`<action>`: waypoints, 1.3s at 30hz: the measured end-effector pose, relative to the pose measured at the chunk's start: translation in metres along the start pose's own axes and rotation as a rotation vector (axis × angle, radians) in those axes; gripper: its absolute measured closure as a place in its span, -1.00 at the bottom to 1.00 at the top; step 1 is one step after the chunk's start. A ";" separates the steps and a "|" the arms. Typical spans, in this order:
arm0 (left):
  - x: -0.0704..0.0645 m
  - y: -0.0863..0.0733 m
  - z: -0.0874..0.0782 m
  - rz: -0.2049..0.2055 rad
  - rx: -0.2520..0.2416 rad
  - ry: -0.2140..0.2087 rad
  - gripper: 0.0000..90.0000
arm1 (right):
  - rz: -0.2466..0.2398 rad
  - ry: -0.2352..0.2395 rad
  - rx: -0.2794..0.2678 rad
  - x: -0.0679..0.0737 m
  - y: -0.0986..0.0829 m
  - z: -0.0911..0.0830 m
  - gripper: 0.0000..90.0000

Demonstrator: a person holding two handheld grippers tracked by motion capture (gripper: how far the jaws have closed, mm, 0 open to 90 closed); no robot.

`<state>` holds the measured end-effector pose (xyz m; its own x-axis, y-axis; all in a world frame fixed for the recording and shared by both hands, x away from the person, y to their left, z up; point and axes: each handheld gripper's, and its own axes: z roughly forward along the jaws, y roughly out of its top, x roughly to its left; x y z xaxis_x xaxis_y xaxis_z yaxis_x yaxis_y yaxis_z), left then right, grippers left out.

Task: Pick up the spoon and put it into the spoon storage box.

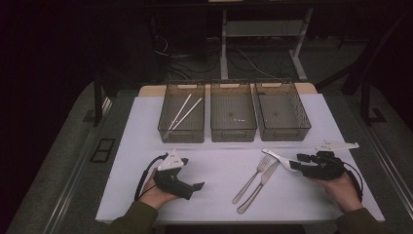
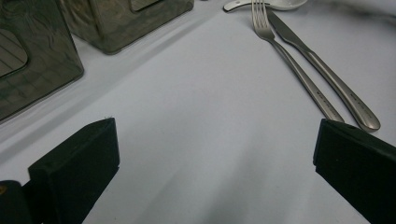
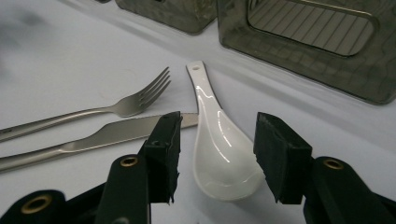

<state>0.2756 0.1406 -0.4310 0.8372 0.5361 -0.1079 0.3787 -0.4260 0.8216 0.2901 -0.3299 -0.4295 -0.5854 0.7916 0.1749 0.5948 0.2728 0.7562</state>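
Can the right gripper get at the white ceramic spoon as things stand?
Probably yes: the right gripper is open, its jaws either side of the white ceramic spoon bowl. The steel knife tip by the left jaw could get caught.

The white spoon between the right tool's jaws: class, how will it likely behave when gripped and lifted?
The white spoon looks glazed and glossy, so it may slip between the jaws. It appears ceramic: probably rigid and breakable if dropped. Its rounded bowl may rock as the right tool closes.
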 end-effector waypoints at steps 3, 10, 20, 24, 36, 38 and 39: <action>0.000 0.000 0.000 -0.001 0.000 0.000 -1.00 | 0.003 -0.002 0.004 -0.004 0.001 0.001 0.12; 0.001 0.000 0.000 -0.007 0.002 0.000 -1.00 | 0.019 0.001 0.031 -0.015 0.000 0.007 0.10; 0.002 -0.001 -0.001 -0.009 0.001 -0.001 -1.00 | 0.018 0.008 0.081 -0.015 -0.002 0.013 0.10; 0.003 -0.001 -0.001 -0.012 0.000 -0.002 -1.00 | 0.022 0.010 0.101 -0.015 -0.003 0.015 0.11; 0.003 -0.001 -0.001 -0.015 0.000 -0.001 -1.00 | 0.014 0.012 0.131 -0.013 -0.004 0.017 0.15; 0.003 -0.001 -0.001 -0.013 0.000 -0.002 -1.00 | 0.009 0.011 0.136 -0.013 -0.004 0.017 0.16; 0.003 -0.001 -0.001 -0.014 0.000 -0.002 -1.00 | 0.005 0.014 0.142 -0.012 -0.004 0.018 0.16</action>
<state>0.2770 0.1432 -0.4320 0.8326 0.5407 -0.1202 0.3904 -0.4190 0.8198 0.3046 -0.3313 -0.4461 -0.5889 0.7861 0.1879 0.6691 0.3438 0.6589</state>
